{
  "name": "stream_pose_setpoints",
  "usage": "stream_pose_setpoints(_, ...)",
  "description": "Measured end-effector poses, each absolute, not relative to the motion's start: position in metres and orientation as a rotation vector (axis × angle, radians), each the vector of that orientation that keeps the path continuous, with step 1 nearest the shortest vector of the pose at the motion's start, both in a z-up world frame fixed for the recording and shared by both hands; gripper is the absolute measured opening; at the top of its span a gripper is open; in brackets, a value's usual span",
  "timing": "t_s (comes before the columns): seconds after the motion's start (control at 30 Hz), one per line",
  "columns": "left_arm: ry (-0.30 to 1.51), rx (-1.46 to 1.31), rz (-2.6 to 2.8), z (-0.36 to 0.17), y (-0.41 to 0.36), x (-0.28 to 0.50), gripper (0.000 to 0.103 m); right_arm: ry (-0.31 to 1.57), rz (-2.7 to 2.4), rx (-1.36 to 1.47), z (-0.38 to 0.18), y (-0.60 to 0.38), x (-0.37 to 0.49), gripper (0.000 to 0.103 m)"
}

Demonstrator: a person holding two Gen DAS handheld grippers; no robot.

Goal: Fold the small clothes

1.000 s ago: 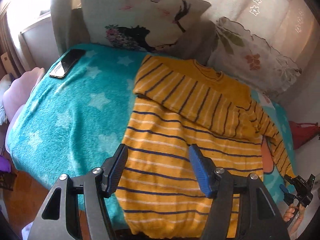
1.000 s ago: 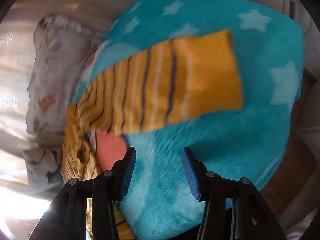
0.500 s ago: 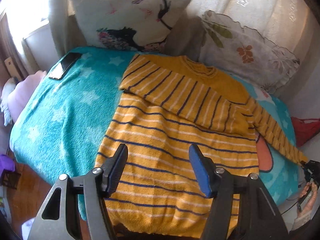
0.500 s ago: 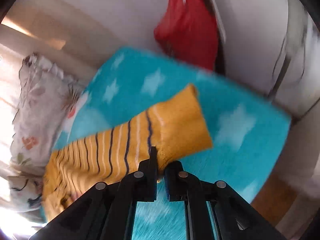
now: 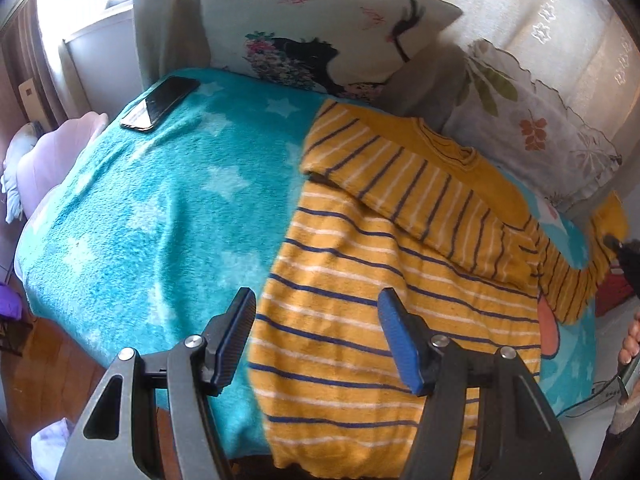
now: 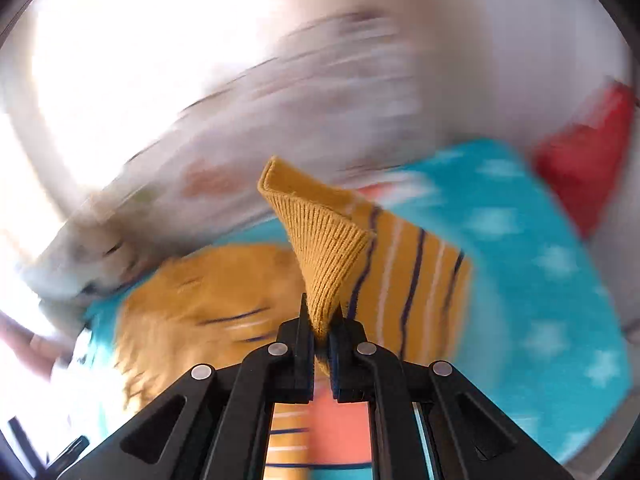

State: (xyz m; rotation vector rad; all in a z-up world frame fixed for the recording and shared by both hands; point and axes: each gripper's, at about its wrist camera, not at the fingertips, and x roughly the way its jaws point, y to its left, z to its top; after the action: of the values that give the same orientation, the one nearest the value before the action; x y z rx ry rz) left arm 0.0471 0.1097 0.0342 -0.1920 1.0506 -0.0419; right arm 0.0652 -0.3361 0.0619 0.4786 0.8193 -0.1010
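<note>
The sweater (image 5: 384, 280) lies flat on the bed (image 5: 168, 216), hem at the near edge and neck toward the pillows (image 5: 328, 28) at the far edge. One sleeve (image 5: 400, 188) is already folded across the chest. The other sleeve's cuff (image 6: 324, 256) is pinched in the right gripper (image 6: 320, 332), its jaws closed tight on the ribbed knit, and is lifted off the bed near the right edge.

The step in hand looks to be folding this second sleeve over the body. To do it well, carry the cuff across in a low arc toward the opposite side so the sleeve lays over the first one, parallel to it, not twisted. Keep the pinch firm until the cuff rests on the body; the knit is soft and may slip or stretch if pulled hard.

The left gripper (image 5: 316, 336) hovers over the hem, jaws about half apart and holding nothing. It could press the body down so the pull does not drag the sweater across the blanket. A phone (image 5: 160, 102) lies at the far left corner, well clear.
</note>
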Motion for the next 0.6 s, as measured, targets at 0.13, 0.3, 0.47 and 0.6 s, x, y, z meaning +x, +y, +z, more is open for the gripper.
stream_pose_setpoints(0.13,1.057,-0.193,-0.010,0.027,0.152,0.053,0.062,0.880,0.058,0.412,0.054,-0.244,0.117,0.006)
stream_pose_setpoints(0.3,1.088,-0.225,0.018,0.012,0.201,0.058,0.062,0.976,0.169,0.318,0.022,-0.142,0.173,0.006)
stream_pose_setpoints(0.47,1.113,-0.237,0.029,0.001,0.234,0.059,0.062,1.083,0.187,0.182,-0.019,-0.068,0.212,0.006)
stream_pose_setpoints(0.6,1.128,-0.247,0.029,-0.005,0.256,0.060,0.062,1.134,0.192,0.152,-0.038,-0.040,0.220,0.006)
